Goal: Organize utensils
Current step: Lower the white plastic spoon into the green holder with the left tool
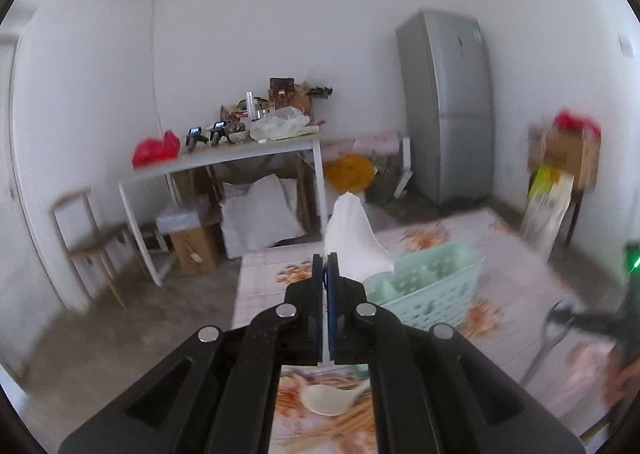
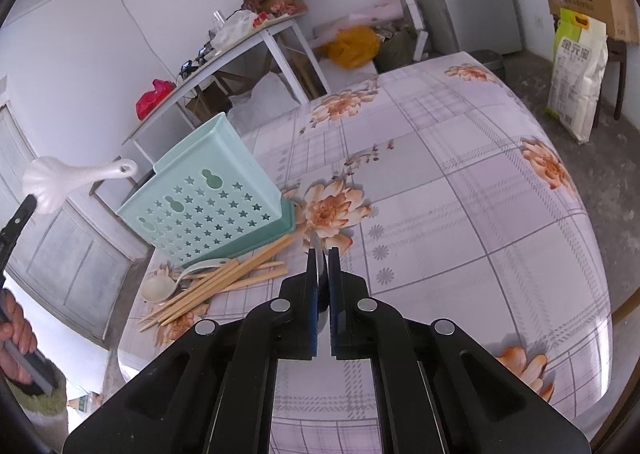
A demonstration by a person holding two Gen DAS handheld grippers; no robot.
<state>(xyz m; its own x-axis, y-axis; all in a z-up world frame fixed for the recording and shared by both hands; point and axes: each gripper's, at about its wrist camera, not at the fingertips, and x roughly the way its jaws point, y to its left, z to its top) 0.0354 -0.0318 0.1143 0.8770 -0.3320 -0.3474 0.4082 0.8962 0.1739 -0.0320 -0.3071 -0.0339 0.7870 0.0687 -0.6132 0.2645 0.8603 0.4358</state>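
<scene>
Left gripper (image 1: 325, 266) fingers clamp the white spoon (image 1: 352, 242) above the green basket (image 1: 436, 286), probably for dropping in; right gripper (image 2: 323, 258) pinches a metal utensil (image 2: 318, 254).

The left claw (image 1: 325, 262) is clamped on a white ceramic spoon (image 1: 352, 238), raised above the floral-clothed counter (image 1: 516, 254). A mint-green perforated plastic basket (image 1: 436, 286) stands just behind; a cream spoon (image 1: 328, 400) lies on pale wooden chopsticks (image 1: 344, 420) below.

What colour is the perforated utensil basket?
Mint green plastic basket with star-shaped cutouts; clearest in the right wrist view.
</scene>
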